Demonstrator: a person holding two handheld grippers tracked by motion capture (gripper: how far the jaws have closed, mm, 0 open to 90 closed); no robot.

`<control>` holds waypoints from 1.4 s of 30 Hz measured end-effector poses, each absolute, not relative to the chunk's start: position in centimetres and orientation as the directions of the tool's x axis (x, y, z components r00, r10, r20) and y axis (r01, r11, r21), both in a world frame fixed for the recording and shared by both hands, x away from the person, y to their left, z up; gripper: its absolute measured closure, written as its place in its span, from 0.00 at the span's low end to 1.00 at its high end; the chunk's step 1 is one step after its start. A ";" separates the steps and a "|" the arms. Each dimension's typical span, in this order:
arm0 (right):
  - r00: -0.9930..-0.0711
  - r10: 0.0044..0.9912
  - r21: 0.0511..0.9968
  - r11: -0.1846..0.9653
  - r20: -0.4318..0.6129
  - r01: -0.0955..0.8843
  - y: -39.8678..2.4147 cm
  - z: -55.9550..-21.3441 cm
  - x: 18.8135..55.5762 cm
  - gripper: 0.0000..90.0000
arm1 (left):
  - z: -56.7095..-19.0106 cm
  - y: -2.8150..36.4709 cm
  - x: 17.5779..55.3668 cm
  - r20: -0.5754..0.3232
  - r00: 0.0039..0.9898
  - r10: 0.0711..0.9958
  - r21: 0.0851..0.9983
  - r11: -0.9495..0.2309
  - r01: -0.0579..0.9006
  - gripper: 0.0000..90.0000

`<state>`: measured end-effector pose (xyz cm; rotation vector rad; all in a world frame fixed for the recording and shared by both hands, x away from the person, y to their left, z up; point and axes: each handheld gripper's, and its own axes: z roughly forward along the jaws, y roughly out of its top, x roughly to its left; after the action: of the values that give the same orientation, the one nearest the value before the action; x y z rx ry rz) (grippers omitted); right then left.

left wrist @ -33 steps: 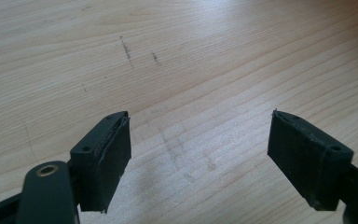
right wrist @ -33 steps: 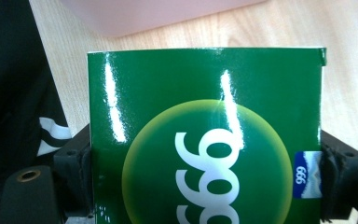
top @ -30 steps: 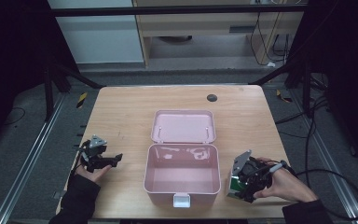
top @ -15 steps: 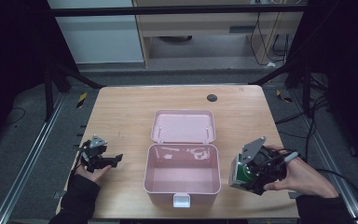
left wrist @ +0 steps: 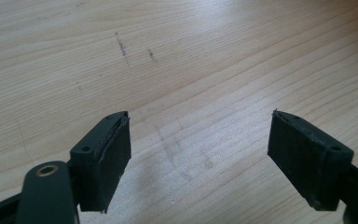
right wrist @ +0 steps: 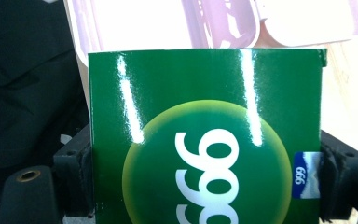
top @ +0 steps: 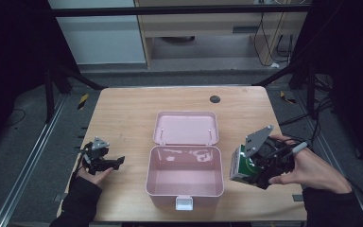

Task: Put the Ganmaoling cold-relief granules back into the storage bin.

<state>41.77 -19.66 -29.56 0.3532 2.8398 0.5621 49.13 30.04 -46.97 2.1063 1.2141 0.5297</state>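
Green and glossy, the small carton (right wrist: 205, 140) sits clamped between the jaws of the right gripper (top: 257, 166), pads pressing on its two narrow sides; in the right gripper view its printed face with a pale disc and white numerals fills the frame, and the pink box (right wrist: 223, 21) shows just beyond its top edge. From the high view the carton (top: 240, 164) hangs just off the box's right wall (top: 221, 168), at about 3 o'clock from the open tray, apparently clear of the table (top: 123, 113); the lid (top: 186, 127) lies back flat at 12 o'clock, so the mouth is free.

The step in hand, as I judge it, is carrying the carton over the rim and setting it down inside; to do that well, lift enough for the bottom edge to clear the right wall, travel toward 9 o'clock until the carton is over the tray's middle, then lower it level; a tilted carton could catch a corner on the rim. Keep the squeeze steady; the shiny card may slip if the grip slackens early. Release only once the base rests on the floor of the tray.

The left gripper (top: 105, 161) rests on the table at 9 o'clock from the box, jaws spread wide with nothing between them; it could brace the box if it slides.
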 end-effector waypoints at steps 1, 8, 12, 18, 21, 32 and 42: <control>-0.947 0.269 0.395 0.901 -0.178 0.182 -19.3 -29.1 41.9 0.18 | -47.0 30.0 49.1 0.026 0.492 0.870 0.701 -0.366 0.612 0.23; -0.949 0.259 0.411 0.896 -0.182 0.166 -18.3 -27.8 42.4 0.18 | -47.0 30.1 49.2 0.026 0.491 0.871 0.700 -0.366 0.613 0.23; -0.947 0.256 0.417 0.895 -0.195 0.157 -17.6 -27.2 42.7 0.18 | -47.1 30.0 49.2 0.024 0.489 0.872 0.702 -0.363 0.613 0.23; -0.949 0.243 0.432 0.892 -0.203 0.136 -16.4 -26.7 43.1 0.18 | -47.0 29.9 49.2 0.025 0.490 0.871 0.702 -0.364 0.612 0.23; -0.951 0.235 0.434 0.892 -0.202 0.128 -15.6 -26.6 43.3 0.18 | -47.0 30.0 49.2 0.026 0.491 0.871 0.702 -0.365 0.611 0.23; -0.965 0.186 0.433 0.897 -0.184 0.090 -12.9 -27.0 44.0 0.18 | -46.9 30.0 49.2 0.026 0.492 0.870 0.703 -0.365 0.610 0.23; -0.972 0.157 0.410 0.909 -0.174 0.073 -11.4 -28.3 44.6 0.18 | -46.9 30.0 49.2 0.025 0.491 0.871 0.704 -0.364 0.610 0.23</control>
<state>44.64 -11.37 -28.26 0.1751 2.8683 0.6052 49.22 30.01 -46.93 2.1018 1.2125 0.5300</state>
